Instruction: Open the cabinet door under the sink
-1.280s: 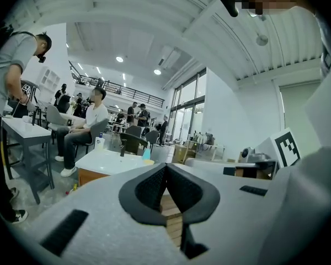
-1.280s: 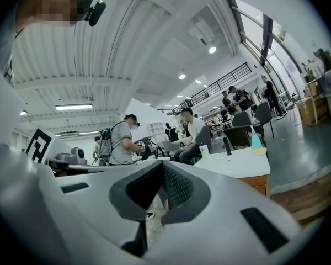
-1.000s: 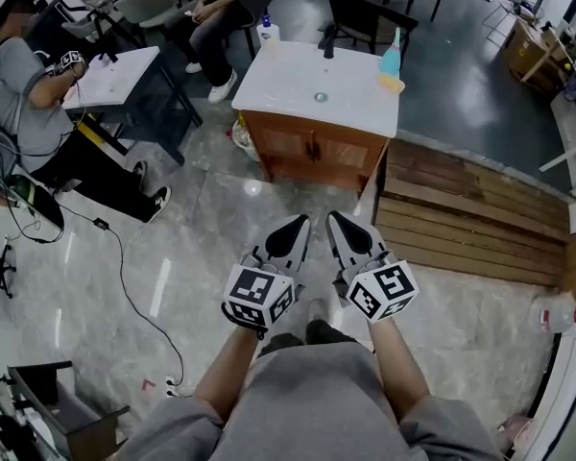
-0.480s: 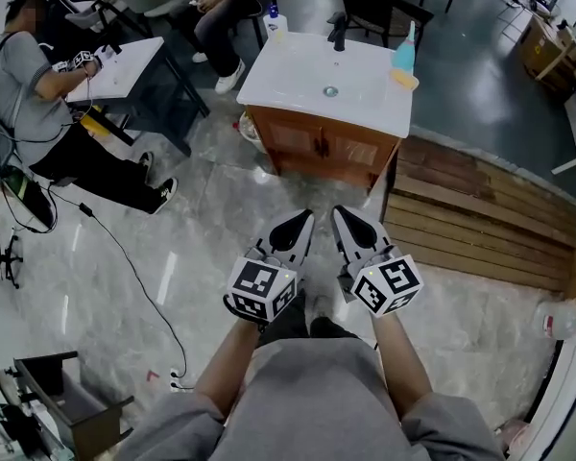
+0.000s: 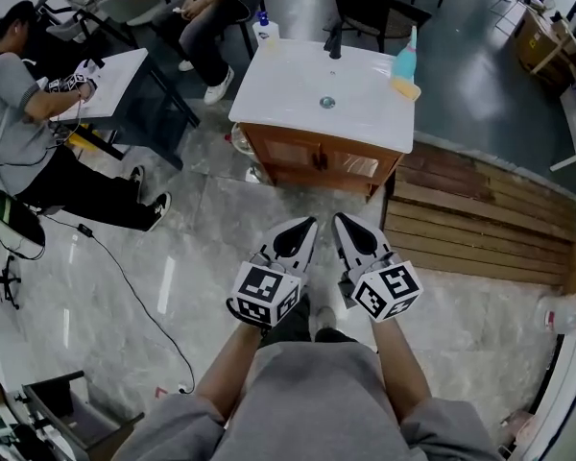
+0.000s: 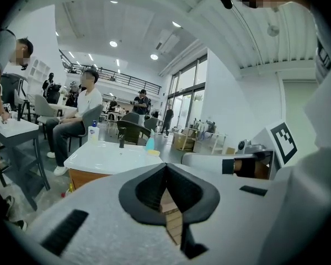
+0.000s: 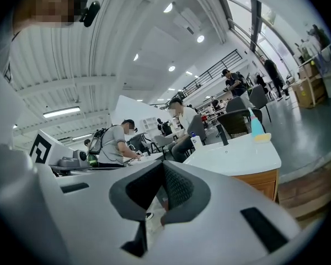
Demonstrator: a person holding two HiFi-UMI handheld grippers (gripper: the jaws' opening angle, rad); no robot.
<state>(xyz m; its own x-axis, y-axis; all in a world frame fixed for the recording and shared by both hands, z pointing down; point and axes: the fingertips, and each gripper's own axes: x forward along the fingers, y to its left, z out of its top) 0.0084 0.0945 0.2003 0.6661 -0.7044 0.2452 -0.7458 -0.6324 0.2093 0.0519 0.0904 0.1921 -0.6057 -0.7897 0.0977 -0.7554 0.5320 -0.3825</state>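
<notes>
Cabinet door (image 5: 286, 152) under the sink (image 5: 317, 84): one of two wooden doors, both shut, on the front of a small vanity. The vanity stands on the grey marble floor (image 5: 202, 248), ahead of us and well apart from both tools. Small dark handles (image 5: 319, 159) sit where the two doors meet, below the middle of the front edge of the white worktop (image 5: 374, 128). A black tap (image 5: 334, 38) stands at the back edge, and a blue bottle (image 5: 404, 56) stands near the back right corner. Wooden boards (image 5: 480, 219) lie on the floor to the right of the vanity.

We hold the left hand-held gripper (image 5: 304, 223) and the right hand-held gripper (image 5: 342, 220) side by side in front of our body, pointing toward the vanity. Each has its jaws together with nothing between them, as the left gripper view (image 6: 166, 165) and the right gripper view (image 7: 164, 166) confirm.

We judge the door to be stiff, fairly light and hinged at its outer side, so it should swing out in an arc. The best hold looks like the handle near the centre seam. It is small and probably smooth, so a pinch could slip, and the jaws must part first.
</notes>
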